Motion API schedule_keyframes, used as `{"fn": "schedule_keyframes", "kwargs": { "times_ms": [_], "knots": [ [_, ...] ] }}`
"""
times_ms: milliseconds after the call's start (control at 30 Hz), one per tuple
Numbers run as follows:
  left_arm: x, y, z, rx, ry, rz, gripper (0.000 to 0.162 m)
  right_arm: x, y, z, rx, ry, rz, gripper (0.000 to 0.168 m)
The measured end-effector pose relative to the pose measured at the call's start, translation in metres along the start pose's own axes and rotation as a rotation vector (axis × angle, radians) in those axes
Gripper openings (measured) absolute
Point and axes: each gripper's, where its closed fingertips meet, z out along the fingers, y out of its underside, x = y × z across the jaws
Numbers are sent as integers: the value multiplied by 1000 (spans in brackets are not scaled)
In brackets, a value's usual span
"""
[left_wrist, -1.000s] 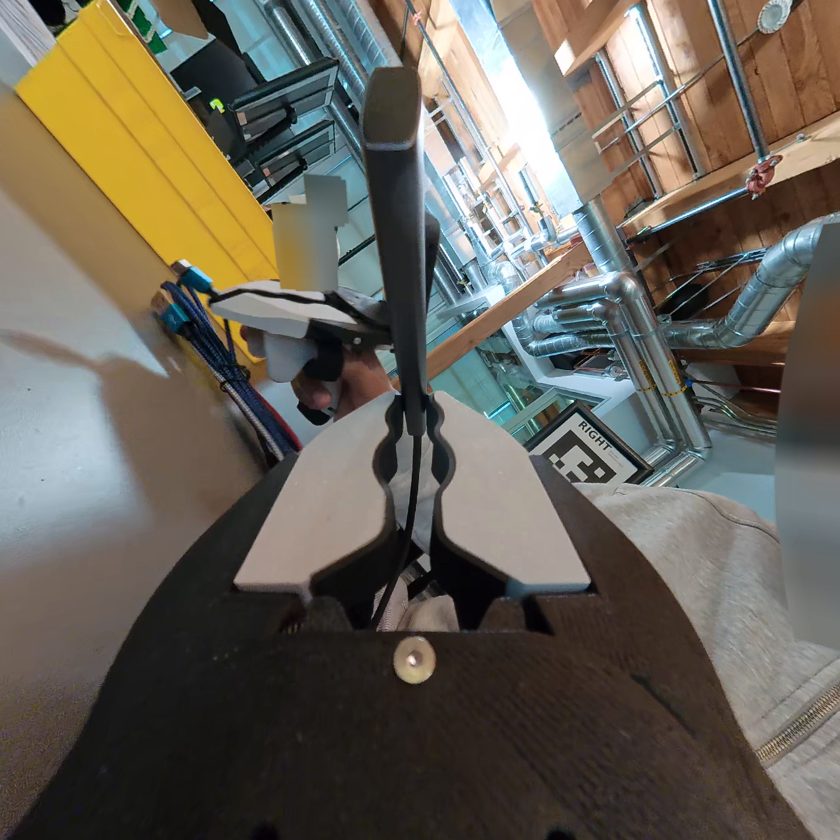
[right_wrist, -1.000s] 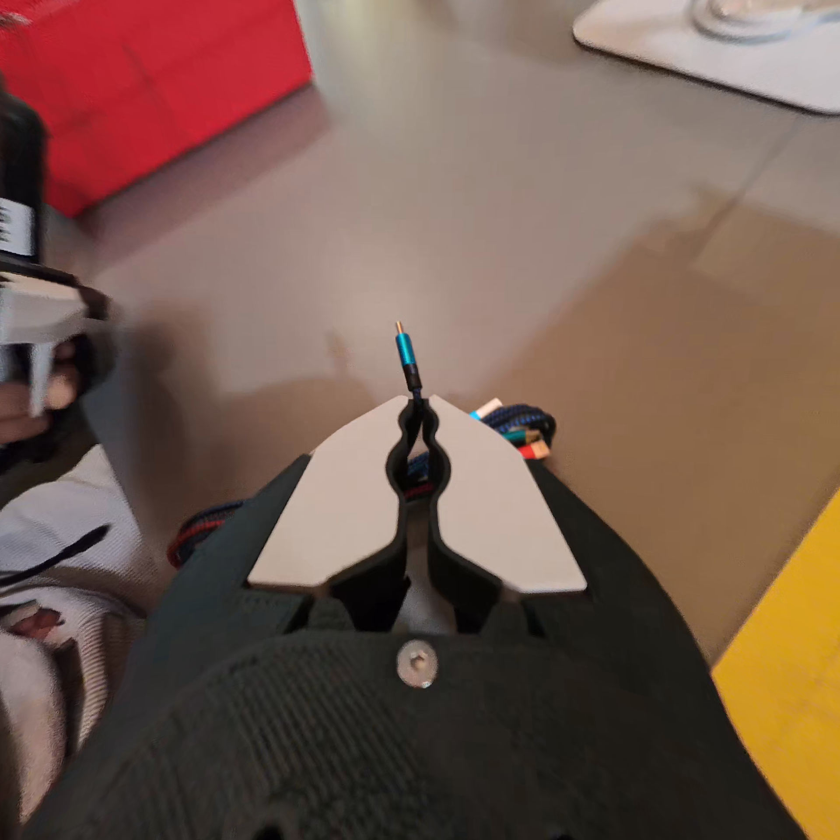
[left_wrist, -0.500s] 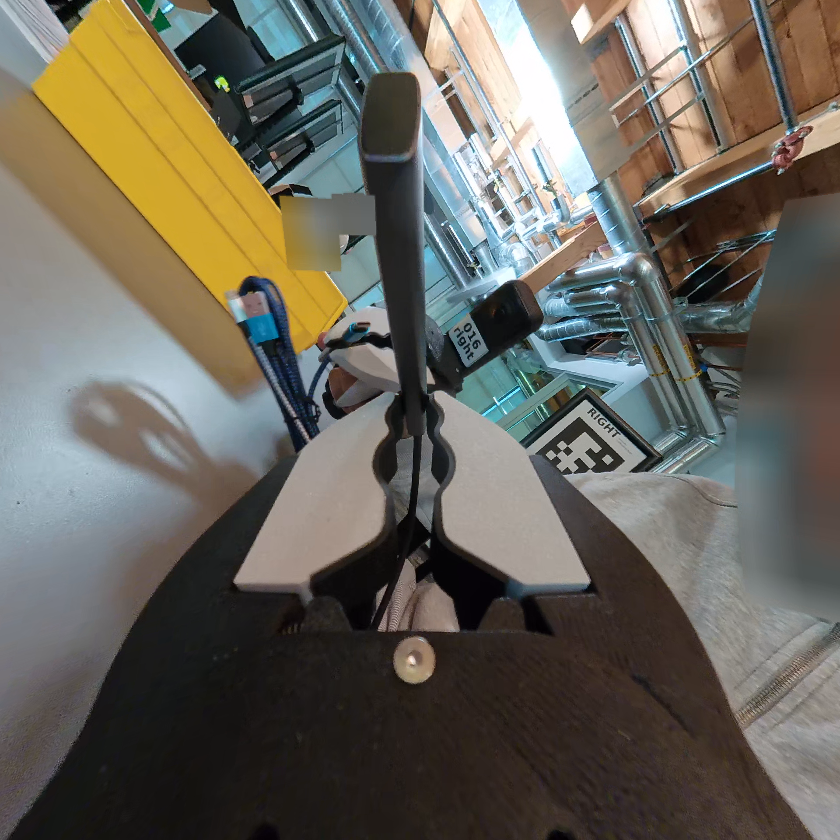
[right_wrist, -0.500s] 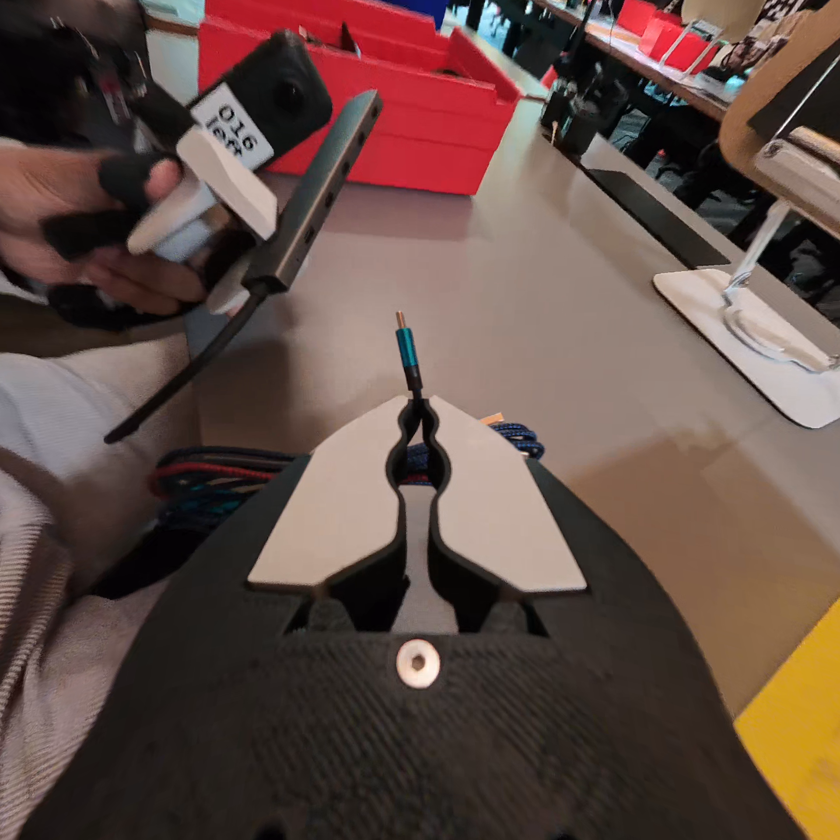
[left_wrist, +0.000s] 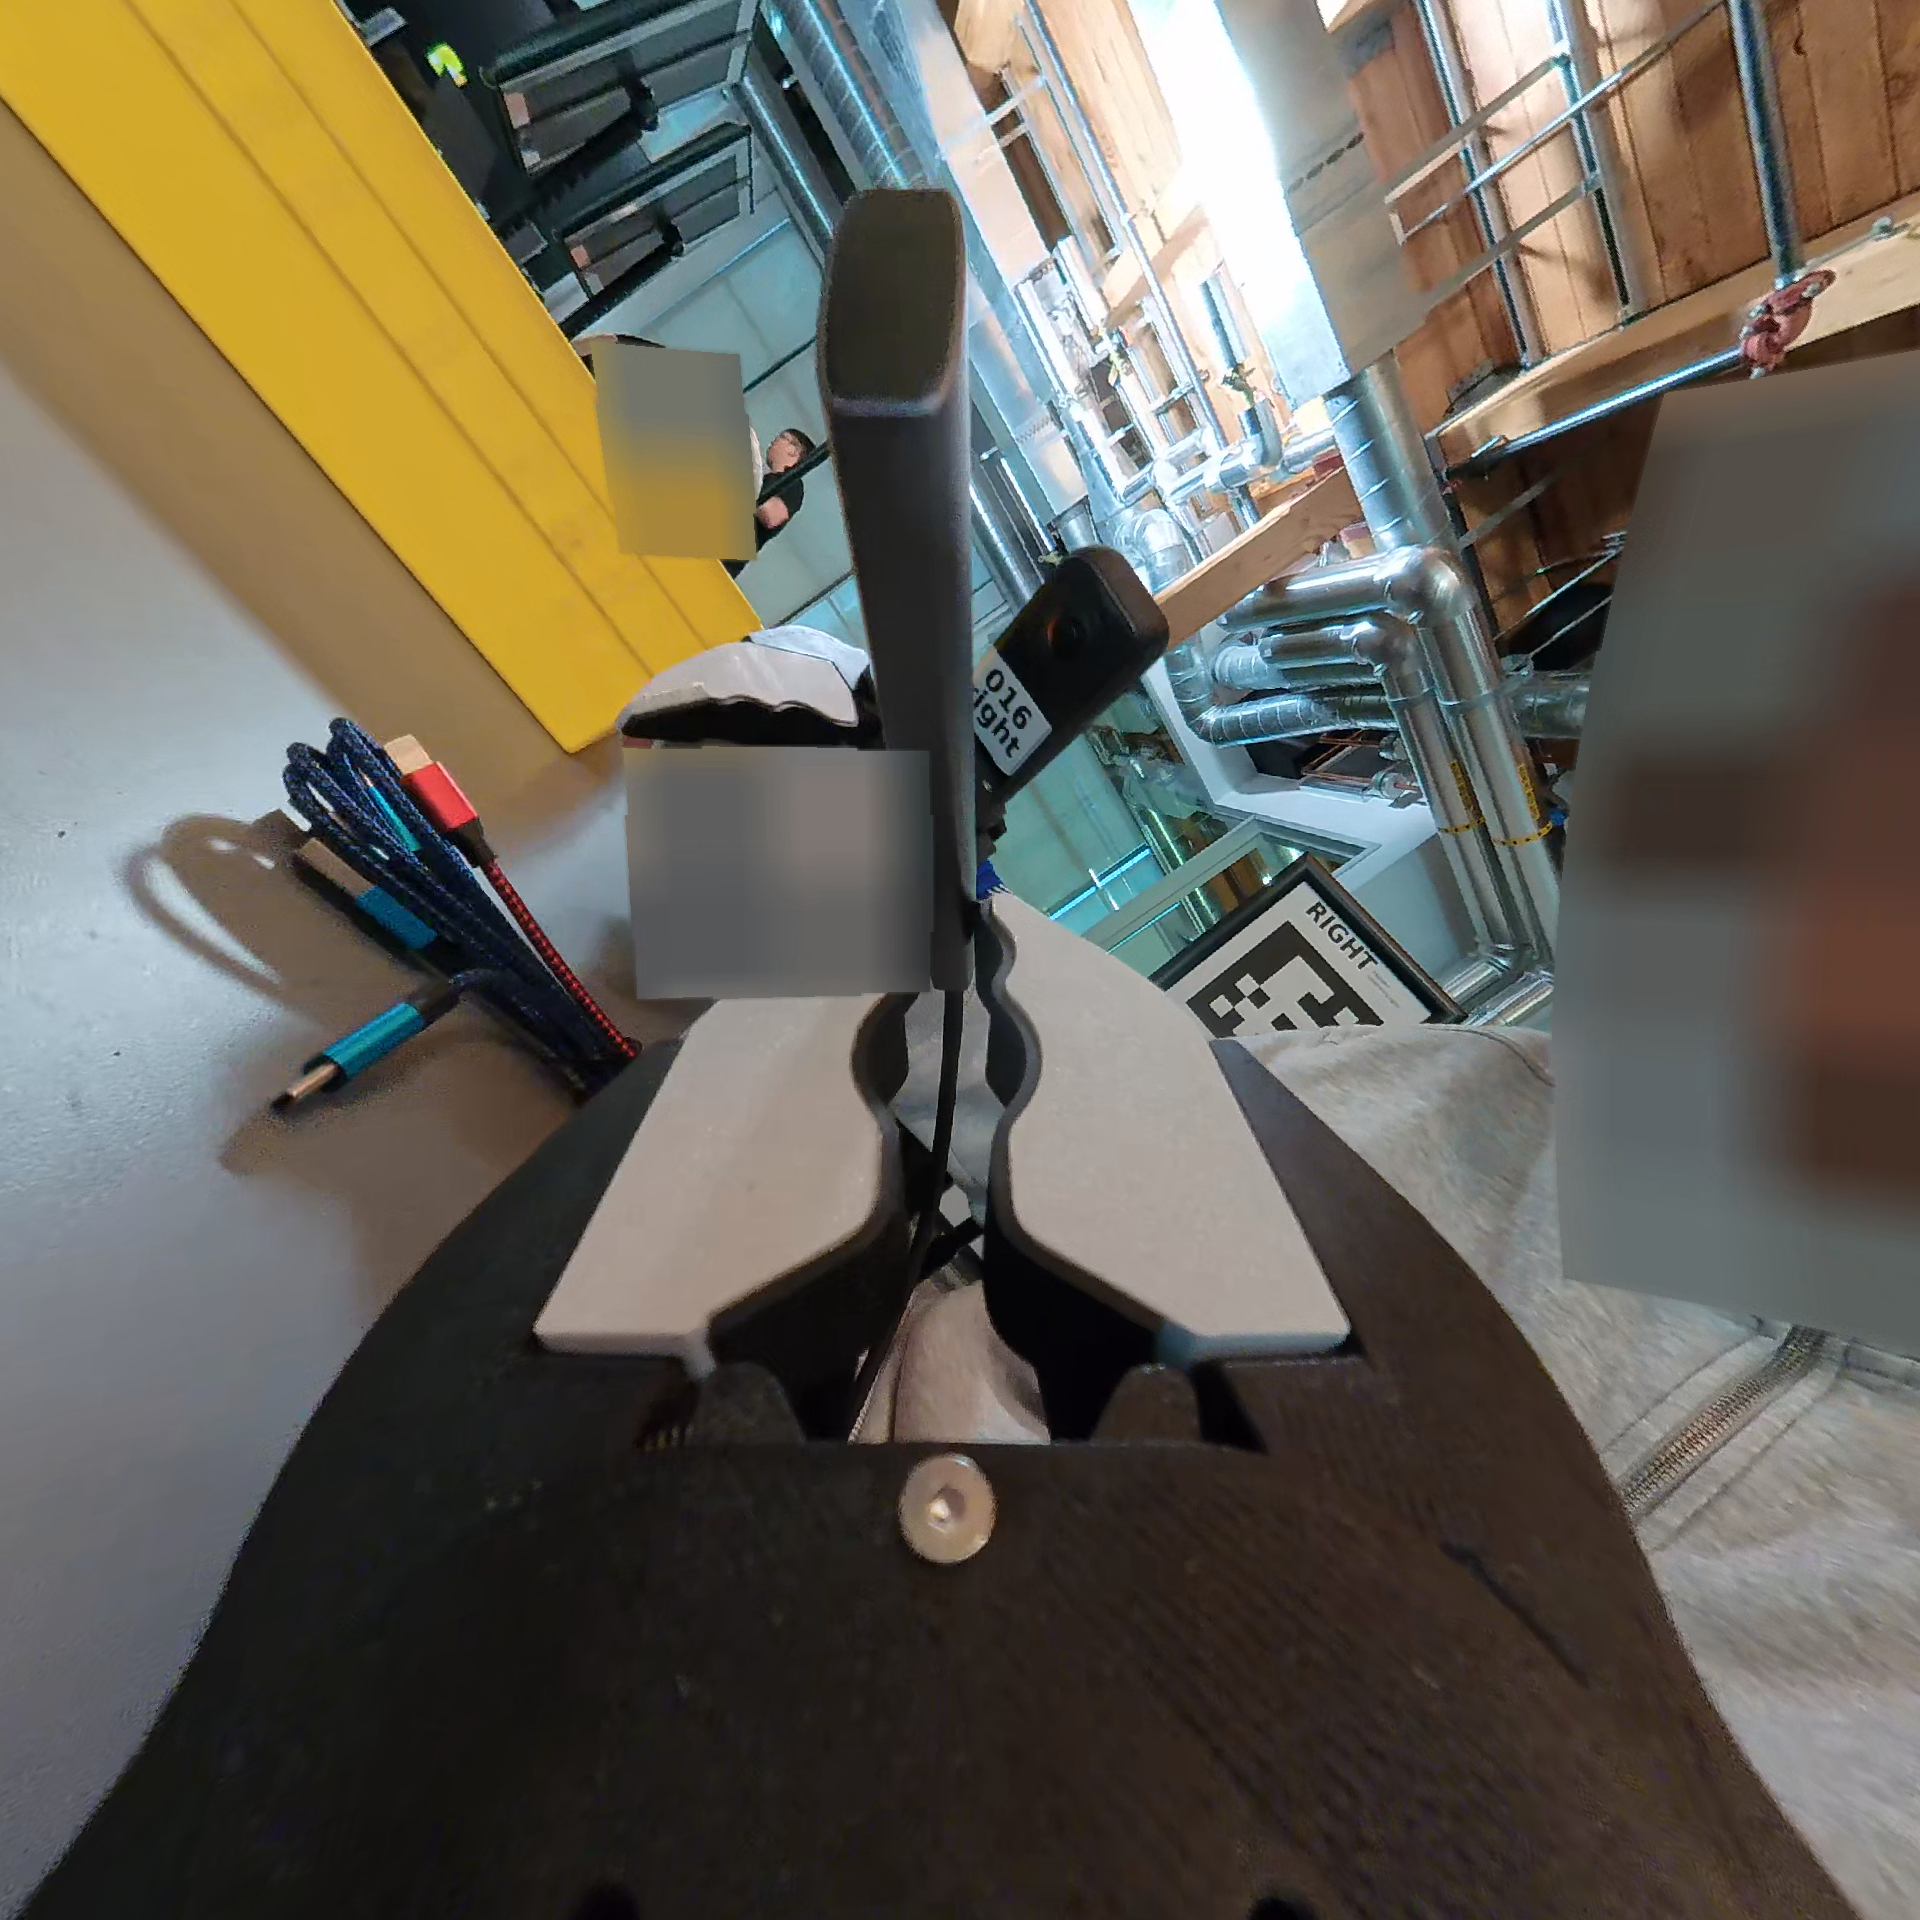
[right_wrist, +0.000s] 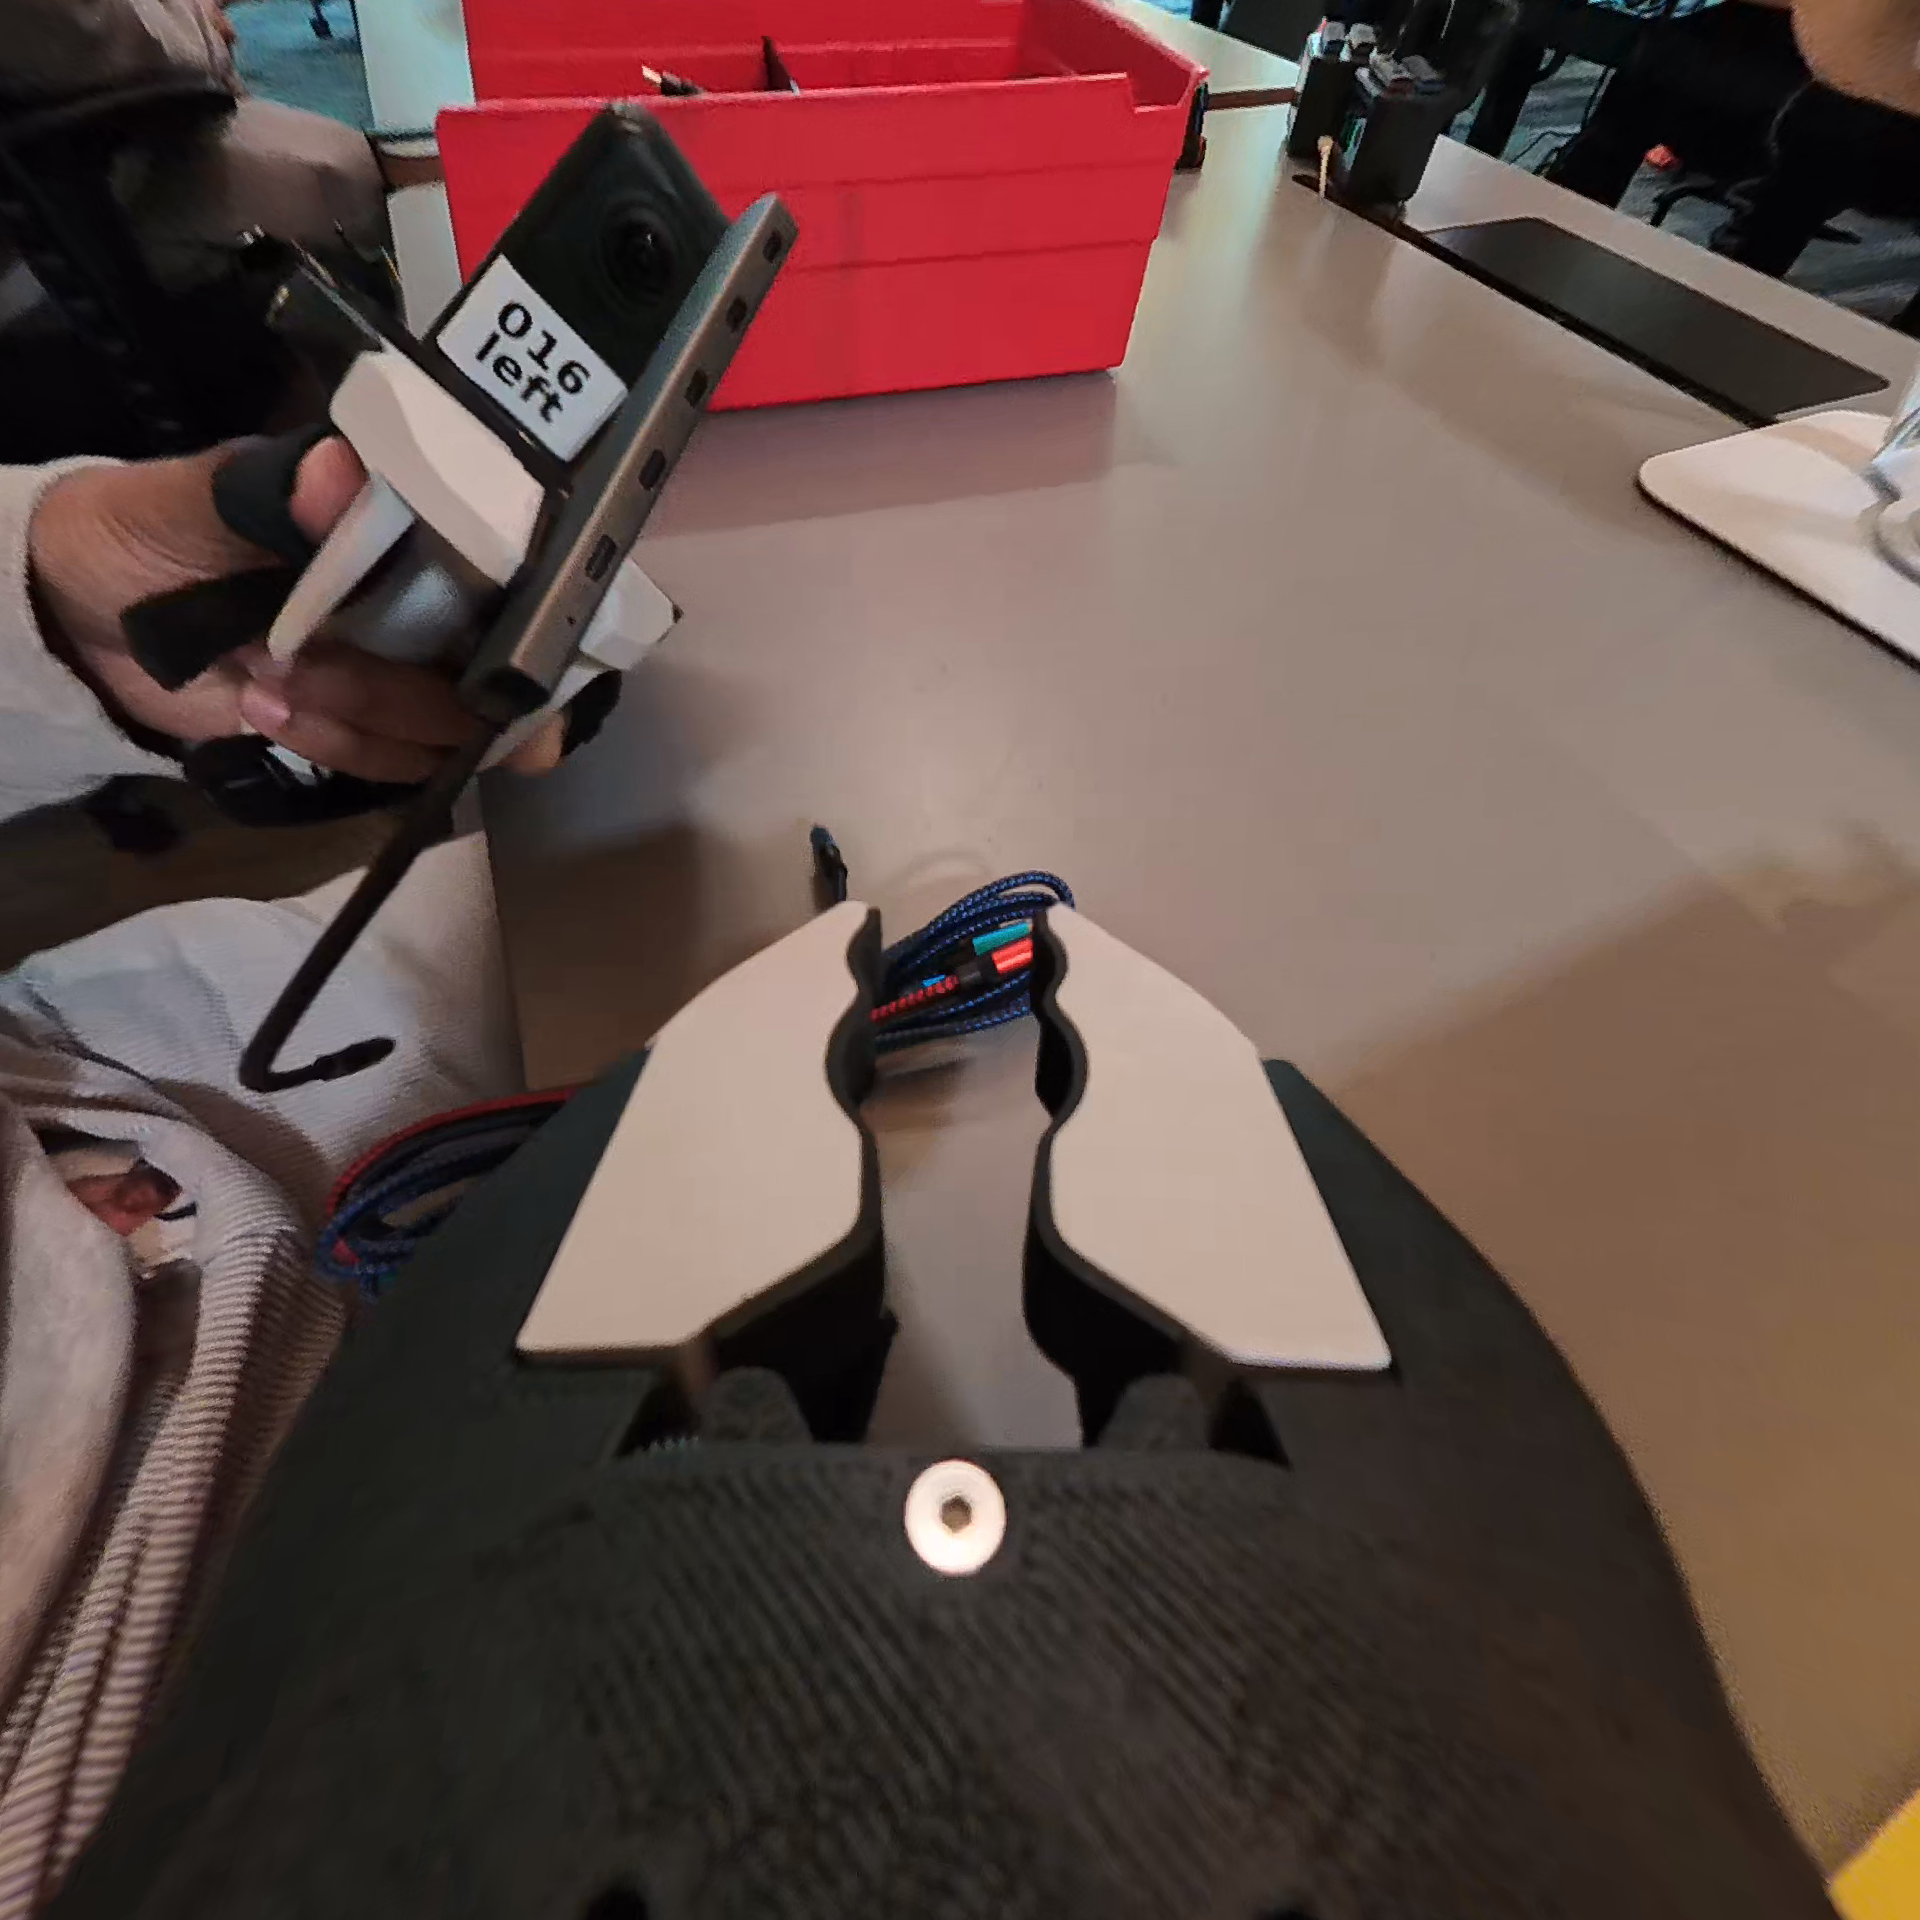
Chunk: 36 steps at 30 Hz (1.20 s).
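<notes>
My left gripper is shut on the lower end of a dark grey USB hub, which stands up from the fingertips; its thin black cable runs back between the fingers. In the right wrist view the hub is held tilted at the upper left, above the table edge. My right gripper is open and empty, low over the table. A bundle of braided blue and red cables lies just beyond its fingertips. A blue plug lies on the table by the left fingertip. The bundle also shows in the left wrist view.
A red bin stands at the back of the grey table. A white stand base and a black pad are at the right. A yellow bin is beside the cables. A person's grey sweater is at the near left.
My right gripper has opened and let go of the blue plug, which now lies on the table. My left gripper still holds the hub, and the cable bundle has come to rest.
</notes>
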Motion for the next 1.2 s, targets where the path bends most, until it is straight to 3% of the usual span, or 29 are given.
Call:
{"fn": "schedule_keyframes", "kwargs": {
  "times_ms": [33, 233, 433, 500, 767, 1000, 1200],
  "knots": [
    [0, 0, -1, 0, -1, 0, 9, 0, -2, 0, 10, -9, 17, 27],
    [-8, -8, -17, -15, -108, 52, 9, -17, -10, 15, 23, -57, 32, 27],
    [-19, -7, -33, -91, -218, 111, 8, -30, 5, 53, -174, -1, -177, 27],
    [-21, -6, -36, -107, -226, 112, 8, -34, 14, 62, -255, -5, -179, 25],
    [-21, 3, -37, -188, -226, 129, 8, -34, 17, 73, -263, -163, 71, 34],
    [-21, 11, -33, -228, -218, 130, 8, -38, 15, 79, -317, -147, -108, 39],
    [-19, 8, -34, -215, -208, 132, 9, -45, 13, 86, -335, -202, -112, 27]
  ]
}}
